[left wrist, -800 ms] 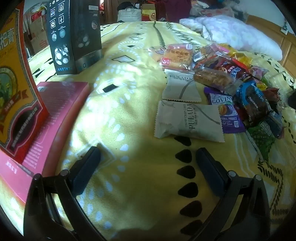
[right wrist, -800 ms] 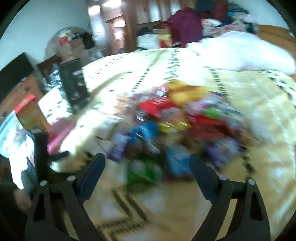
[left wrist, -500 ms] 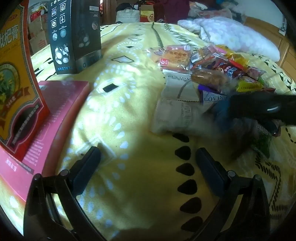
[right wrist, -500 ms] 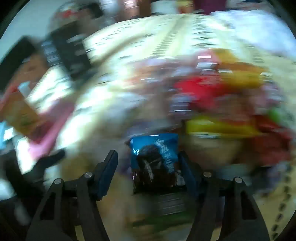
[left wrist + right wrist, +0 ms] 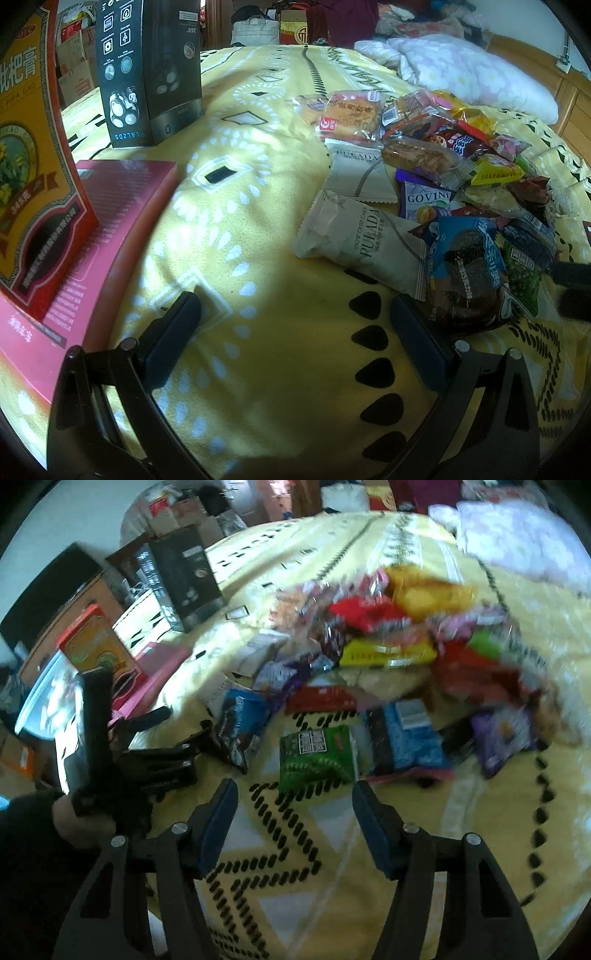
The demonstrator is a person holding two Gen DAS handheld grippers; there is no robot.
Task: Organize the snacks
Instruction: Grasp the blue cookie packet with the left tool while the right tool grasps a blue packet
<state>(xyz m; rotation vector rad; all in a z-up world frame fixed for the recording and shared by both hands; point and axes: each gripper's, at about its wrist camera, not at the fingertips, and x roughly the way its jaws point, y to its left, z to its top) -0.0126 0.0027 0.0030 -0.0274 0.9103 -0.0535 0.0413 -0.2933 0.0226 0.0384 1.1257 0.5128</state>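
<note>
Setting: a bed with a yellow patterned bedspread (image 5: 258, 240), seen from two cameras that look along hand-held grippers.
Snack pile: a heap of wrapped snacks (image 5: 436, 155) lies on the bedspread, in the right half of the left wrist view and across the middle of the blurred right wrist view.
Nearest snacks, left view: a beige Pulada cake packet (image 5: 364, 243) lies flat; a blue chocolate-biscuit packet (image 5: 461, 273) overlaps its right end.
Nearest snacks, right view: a green packet (image 5: 317, 758) lies just beyond the fingertips, with a blue packet (image 5: 410, 738) beside it.
Boxes: a pink flat box (image 5: 92, 236), a red and gold box (image 5: 29, 166) standing on it, and a tall black box (image 5: 147, 70) stand left of the pile.
Left gripper (image 5: 295, 317): jaws spread wide over bare bedspread, nothing between them.
Right gripper (image 5: 293, 799): jaws about half apart, empty, hovering in front of the green packet.
Person: a hand (image 5: 79, 821) grips the left gripper's handle at the right view's left edge.
</note>
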